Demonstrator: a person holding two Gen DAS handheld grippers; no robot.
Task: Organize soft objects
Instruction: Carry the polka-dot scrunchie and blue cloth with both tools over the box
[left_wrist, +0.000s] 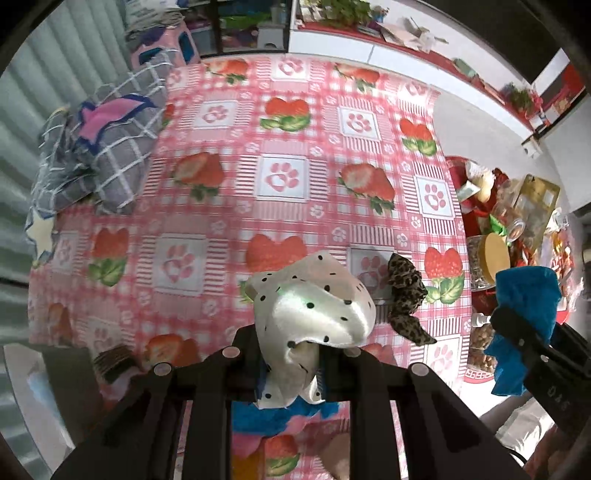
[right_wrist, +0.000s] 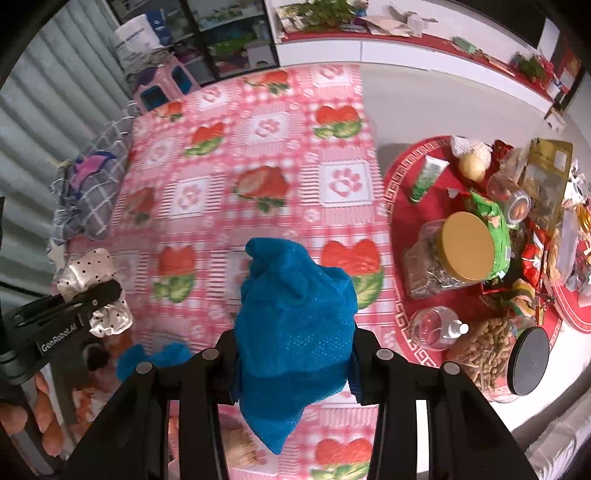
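My left gripper (left_wrist: 290, 354) is shut on a white satin cloth with black dots (left_wrist: 317, 306), held above the pink strawberry bedsheet (left_wrist: 229, 147). My right gripper (right_wrist: 295, 347) is shut on a blue mesh cloth (right_wrist: 295, 314), also above the sheet. Each shows in the other's view: the blue cloth (left_wrist: 524, 317) at the right, the white cloth (right_wrist: 92, 269) at the left. A leopard-print scrunchie (left_wrist: 406, 299) lies on the sheet just right of the white cloth. Another blue piece (right_wrist: 155, 358) lies on the sheet below the grippers.
A grey checked pillow (left_wrist: 107, 147) lies at the sheet's far left. A red round tray (right_wrist: 402, 177) on the right holds jars, a gold-lidded jar (right_wrist: 467, 247), a tube and snack packets. A dark box (left_wrist: 110, 362) sits at the near left.
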